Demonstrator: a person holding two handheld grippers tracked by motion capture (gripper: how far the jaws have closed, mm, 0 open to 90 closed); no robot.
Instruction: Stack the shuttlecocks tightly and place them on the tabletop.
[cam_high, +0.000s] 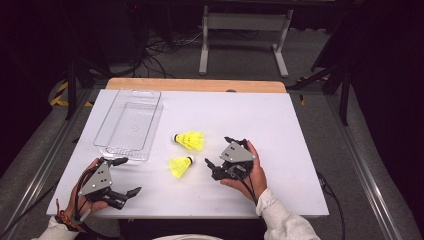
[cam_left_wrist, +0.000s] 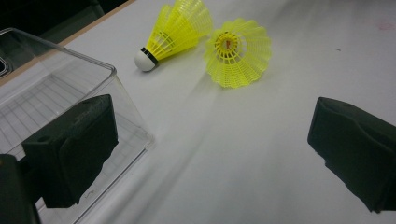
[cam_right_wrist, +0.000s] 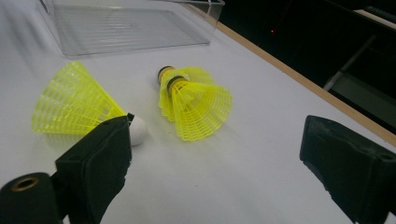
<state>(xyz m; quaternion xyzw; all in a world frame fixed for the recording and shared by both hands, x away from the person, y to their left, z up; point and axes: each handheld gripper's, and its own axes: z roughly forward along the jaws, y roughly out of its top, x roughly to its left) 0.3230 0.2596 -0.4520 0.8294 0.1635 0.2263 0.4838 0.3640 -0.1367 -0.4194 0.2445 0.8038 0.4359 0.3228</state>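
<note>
Two yellow shuttlecocks lie on the white table (cam_high: 280, 130). The nearer one (cam_high: 181, 166) (cam_right_wrist: 74, 105) has its white cork toward my right gripper (cam_high: 217, 150) (cam_right_wrist: 215, 154). That gripper is open just right of it, one pad beside the cork and nothing between the jaws. The farther shuttlecock (cam_high: 190, 140) (cam_right_wrist: 194, 105) (cam_left_wrist: 173, 32) points its cork left, toward the tray. My left gripper (cam_high: 129, 176) (cam_left_wrist: 210, 149) is open at the table's front left corner, holding nothing. It faces the open skirt of the nearer shuttlecock (cam_left_wrist: 238, 53).
A clear plastic tray (cam_high: 129, 125) (cam_left_wrist: 56, 93) (cam_right_wrist: 126, 28) stands empty at the back left, its near corner by the left gripper's jaw. The table's wooden far edge (cam_high: 197, 85) borders a dark floor with cables and a stand.
</note>
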